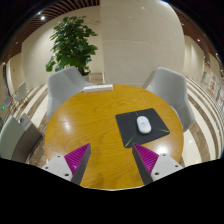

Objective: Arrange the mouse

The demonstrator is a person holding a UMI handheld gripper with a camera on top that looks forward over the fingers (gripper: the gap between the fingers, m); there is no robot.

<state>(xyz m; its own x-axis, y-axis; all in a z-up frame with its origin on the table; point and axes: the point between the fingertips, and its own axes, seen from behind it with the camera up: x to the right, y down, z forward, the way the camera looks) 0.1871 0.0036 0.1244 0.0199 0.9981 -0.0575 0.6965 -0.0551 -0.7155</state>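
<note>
A white computer mouse [143, 124] lies on a dark grey mouse mat [146, 127] on the right part of a round wooden table [95, 125]. My gripper [112, 157] is open and empty above the table's near edge. Its magenta pads [77, 157] stand wide apart with bare wood between them. The mouse is beyond the right finger [151, 159], a little ahead and to the right.
Grey chairs stand around the table: one at the far left [65, 87], one at the far right [167, 88], one at the near left [18, 135]. A green potted plant [72, 42] stands behind. A flat white object [98, 87] lies at the table's far edge.
</note>
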